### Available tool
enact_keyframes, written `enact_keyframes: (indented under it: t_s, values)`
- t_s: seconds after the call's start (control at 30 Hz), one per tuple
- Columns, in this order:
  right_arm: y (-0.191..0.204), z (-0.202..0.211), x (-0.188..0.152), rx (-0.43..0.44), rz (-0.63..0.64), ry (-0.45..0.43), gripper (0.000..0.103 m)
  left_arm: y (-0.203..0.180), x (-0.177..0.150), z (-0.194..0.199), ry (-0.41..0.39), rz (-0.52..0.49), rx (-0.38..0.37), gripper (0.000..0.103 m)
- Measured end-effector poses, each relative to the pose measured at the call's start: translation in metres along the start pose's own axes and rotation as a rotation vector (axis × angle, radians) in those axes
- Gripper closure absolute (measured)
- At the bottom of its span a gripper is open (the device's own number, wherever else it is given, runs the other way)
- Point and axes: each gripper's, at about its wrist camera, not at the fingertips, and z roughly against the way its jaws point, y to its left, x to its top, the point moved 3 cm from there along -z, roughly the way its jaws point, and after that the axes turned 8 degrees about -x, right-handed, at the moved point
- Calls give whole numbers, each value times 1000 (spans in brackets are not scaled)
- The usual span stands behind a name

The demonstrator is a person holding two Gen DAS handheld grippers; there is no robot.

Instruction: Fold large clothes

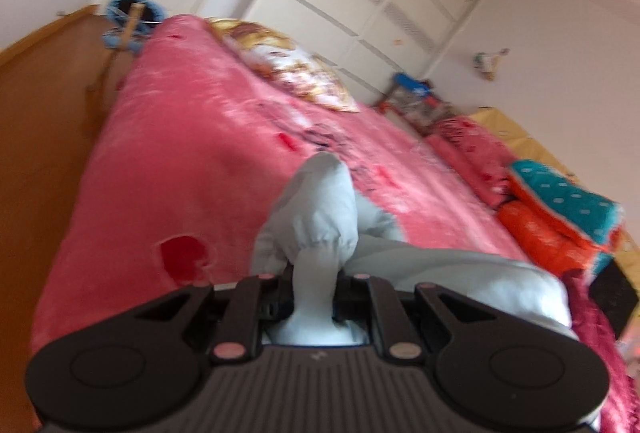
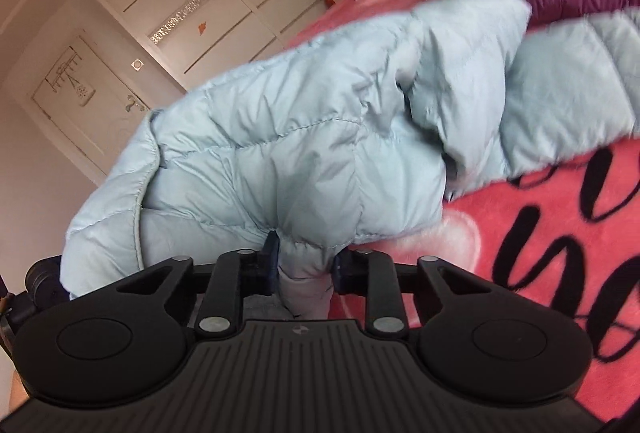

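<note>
Left gripper (image 1: 314,283) – jacket (image 1: 316,217) cuff pinched | right gripper (image 2: 306,269) – hem clamped between fingers

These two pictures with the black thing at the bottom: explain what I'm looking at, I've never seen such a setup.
The black shape at the bottom of each picture is a hand-held two-finger gripper; a person carries one in each hand. A fisheye camera on each looks forward along its fingers, so one picture comes from the left hand and the other from the right. Both look over a bed covered by a pink blanket. On it lies a pale blue puffer jacket. The left gripper is shut on a cuff of it, the right gripper on a padded edge. Folded bedding is stacked behind.
</note>
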Motion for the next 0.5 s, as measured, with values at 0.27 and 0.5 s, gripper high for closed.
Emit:
enact_keyframes:
  t_s: [0.27,0.5]
  values:
    - [27,100,18,-81,123,-231,82,-44,3,15,-7,-83,-315,93]
    - [25,203,41,-157,103,-416,83,-73,8,36,-54,-103,-557,93]
